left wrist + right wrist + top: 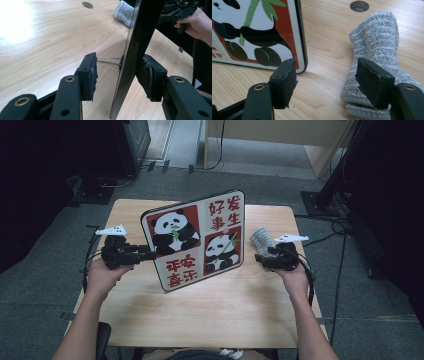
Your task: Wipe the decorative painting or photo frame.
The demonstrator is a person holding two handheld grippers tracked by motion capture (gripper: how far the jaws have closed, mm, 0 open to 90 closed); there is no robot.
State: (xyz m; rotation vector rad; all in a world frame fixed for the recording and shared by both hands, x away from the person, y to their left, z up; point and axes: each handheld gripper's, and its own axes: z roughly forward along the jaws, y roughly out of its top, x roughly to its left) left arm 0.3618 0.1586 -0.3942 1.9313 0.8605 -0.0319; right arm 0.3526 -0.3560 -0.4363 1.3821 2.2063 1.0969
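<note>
High view: panda board [195, 240] standing tilted on the wooden table [225, 305], near its middle; left gripper [145, 254] at its left edge, right gripper [267, 256] just off its right edge, beside a grey sock [261, 239]

Board, look: flat square panel; four fields, two with pandas chewing bamboo, two with red characters on white; red and cream colours, thin dark rim, rounded corners

Board, back: dark, seen edge-on in the left gripper view [135, 57]; thin wire stand [108, 60] sticking out from it

Board, handling: judged stiff and light, likely slick on the printed face; prone to tip, resting on one low edge and the wire; wire probably easy to bend

Where to grip: side edge, pads flat on front and back, clear of the wire; a corner grip likely to let it swing

Left gripper: straddling the board's edge; right pad [147, 75] close against the dark back, left pad [91, 75] apart from the face, touching the wire tip; released, not clamping

Right gripper [329, 82]: spread wide, nothing between the pads; sock [374, 50] behind the right pad, board corner [298, 50] past the left one

Sock: soft, fuzzy, lying crumpled on the table
</note>
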